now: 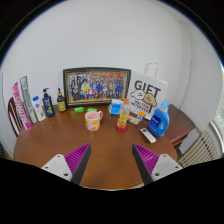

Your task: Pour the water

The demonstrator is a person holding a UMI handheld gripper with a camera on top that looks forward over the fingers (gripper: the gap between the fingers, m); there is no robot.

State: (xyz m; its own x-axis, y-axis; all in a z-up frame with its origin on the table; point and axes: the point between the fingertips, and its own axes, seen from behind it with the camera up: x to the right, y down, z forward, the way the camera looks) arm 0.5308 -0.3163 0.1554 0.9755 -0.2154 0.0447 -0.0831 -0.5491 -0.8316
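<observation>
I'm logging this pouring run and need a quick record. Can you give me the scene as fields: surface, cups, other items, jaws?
surface: round wooden table
cups: pink mug; blue cup; orange cup
backdrop: framed group photo; white GIFT bag
left side: row of bottles
right side: blue bottle
gripper: jaws open, holding nothing, short of the cups
task state: pouring not yet begun

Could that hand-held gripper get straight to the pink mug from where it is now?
Probably yes. The hand-held gripper is open, and only bare wooden table lies between its fingers and the pink mug. The orange bottle stands to one side of the mug, apart from it.
</observation>
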